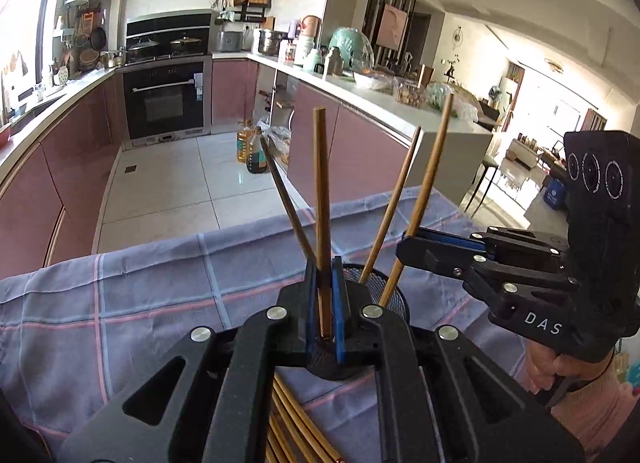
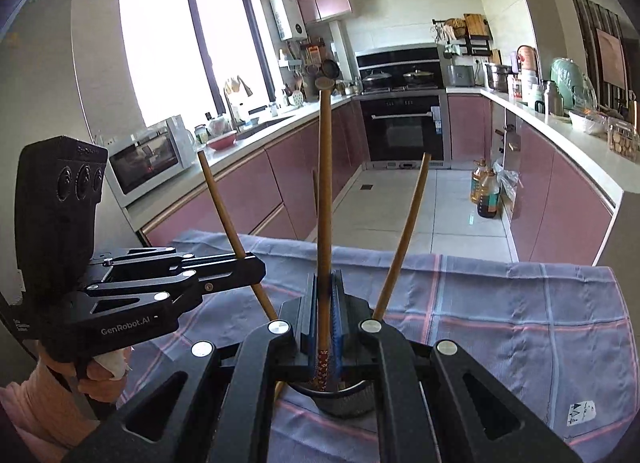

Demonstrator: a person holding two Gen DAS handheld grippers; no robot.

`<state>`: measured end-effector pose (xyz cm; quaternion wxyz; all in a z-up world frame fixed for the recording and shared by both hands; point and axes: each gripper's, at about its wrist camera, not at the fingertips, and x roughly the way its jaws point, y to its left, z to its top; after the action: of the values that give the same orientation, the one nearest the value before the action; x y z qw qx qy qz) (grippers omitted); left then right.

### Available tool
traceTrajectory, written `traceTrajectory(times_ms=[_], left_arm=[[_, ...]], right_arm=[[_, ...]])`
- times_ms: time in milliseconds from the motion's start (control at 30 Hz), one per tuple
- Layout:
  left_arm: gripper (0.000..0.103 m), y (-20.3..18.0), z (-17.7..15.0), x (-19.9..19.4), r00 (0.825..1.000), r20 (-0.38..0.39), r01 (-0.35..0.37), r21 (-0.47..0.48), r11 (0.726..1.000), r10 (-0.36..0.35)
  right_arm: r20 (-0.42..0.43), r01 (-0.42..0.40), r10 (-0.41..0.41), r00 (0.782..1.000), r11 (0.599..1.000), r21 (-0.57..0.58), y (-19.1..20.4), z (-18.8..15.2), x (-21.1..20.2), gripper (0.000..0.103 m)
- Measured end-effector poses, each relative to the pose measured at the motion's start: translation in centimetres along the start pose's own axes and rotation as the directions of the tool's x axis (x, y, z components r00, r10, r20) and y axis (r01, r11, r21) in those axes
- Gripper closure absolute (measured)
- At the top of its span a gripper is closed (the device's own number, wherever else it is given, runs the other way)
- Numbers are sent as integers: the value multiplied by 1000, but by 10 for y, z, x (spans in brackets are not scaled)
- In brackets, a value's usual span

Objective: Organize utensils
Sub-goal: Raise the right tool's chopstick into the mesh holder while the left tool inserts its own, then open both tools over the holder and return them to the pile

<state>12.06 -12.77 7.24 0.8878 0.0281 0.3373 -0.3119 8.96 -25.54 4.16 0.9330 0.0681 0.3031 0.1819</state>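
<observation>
A black mesh utensil holder stands on the plaid cloth; it also shows in the right wrist view. My left gripper is shut on a wooden chopstick, held upright over the holder. My right gripper is shut on another chopstick with a patterned lower end, its tip inside the holder. Other chopsticks lean in the holder. More loose chopsticks lie on the cloth below my left gripper. Each gripper shows in the other's view, the right one and the left one.
The blue and pink plaid cloth covers the table, its far edge dropping to a tiled kitchen floor. Pink cabinets, an oven and oil bottles stand beyond. A white label lies on the cloth at right.
</observation>
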Motion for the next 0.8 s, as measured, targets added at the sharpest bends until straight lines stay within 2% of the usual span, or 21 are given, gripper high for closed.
traceTrajectory(times_ms=[133,333,500,667,800], left_arm=[[95,2,-4,17,999,-39,-5,-1,1000,5],[88,15,-3,26,999,-40,-20,-44,999,18],[83,23,-11,10,1000,5,-18,-63,998,18],[80,33,-29,-15,998,58,-27,-94,995,32],[76,44,-49,-35,995,81,-50,-113,992,59]], right_arm=[[-58,23,-22,998,1000,12,-2,-8,19,97],[-48,34,-32,998,999,40,-5,-12,20,93],[-16,31,-31,999,999,32,-2,-16,7,86],[15,6,-7,1000,1000,28,4,-22,-10,83],[30,-33,34,999,999,-9,18,-35,-25,74]])
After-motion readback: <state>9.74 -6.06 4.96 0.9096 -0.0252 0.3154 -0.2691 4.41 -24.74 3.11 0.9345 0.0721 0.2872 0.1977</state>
